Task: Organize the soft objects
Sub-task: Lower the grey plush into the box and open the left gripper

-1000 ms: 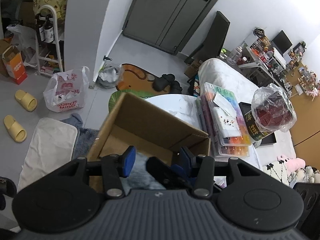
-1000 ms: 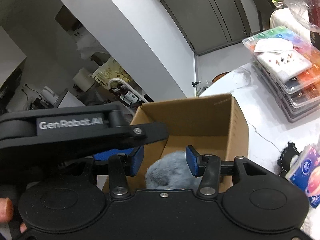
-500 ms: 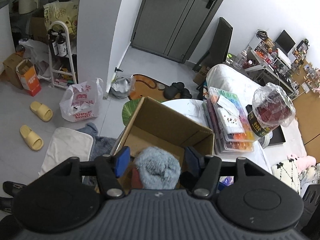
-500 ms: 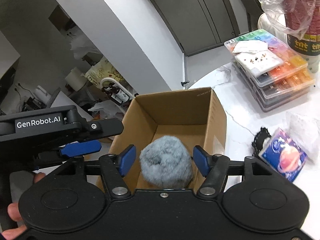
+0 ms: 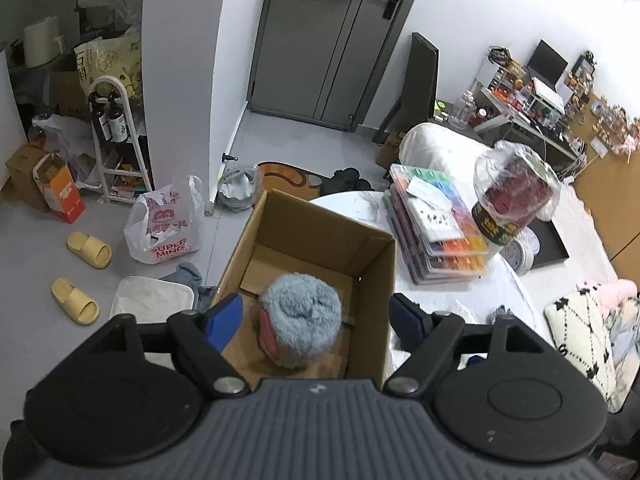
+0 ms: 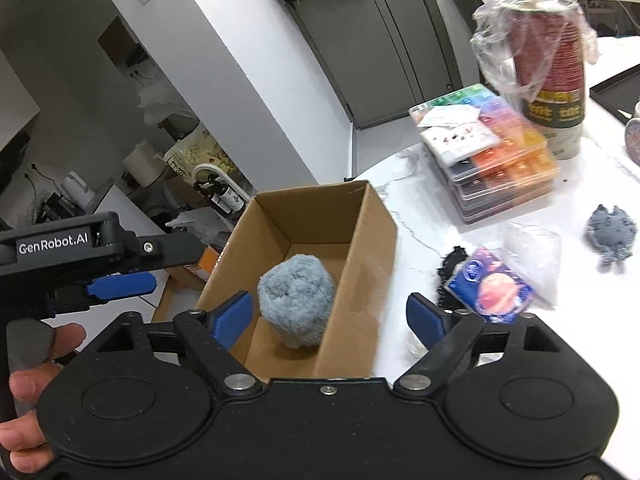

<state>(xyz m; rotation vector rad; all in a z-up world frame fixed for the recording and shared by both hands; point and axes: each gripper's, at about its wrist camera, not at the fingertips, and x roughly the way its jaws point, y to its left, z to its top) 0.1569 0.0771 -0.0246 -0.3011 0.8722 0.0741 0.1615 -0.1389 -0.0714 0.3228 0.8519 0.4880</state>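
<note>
Both grippers hover above an open cardboard box (image 5: 372, 264) that stands on the white marble surface (image 6: 416, 184). The left gripper (image 5: 316, 316) points downward with its blue-padded jaws spread wide, holding nothing. Below the gap between them, a fluffy grey-blue plush ball (image 5: 300, 316) rests on the box floor, with a pink patch on its left side. The right gripper (image 6: 330, 316) is likewise splayed wide and empty, tilted down over the same box; its right finger sits beyond the box's right wall. To its left, the person's left hand (image 6: 28, 376) grips the other tool's handle. Ahead and right of it lie a tissue packet (image 6: 490, 290) and a small grey plush toy (image 6: 610, 236).
</note>
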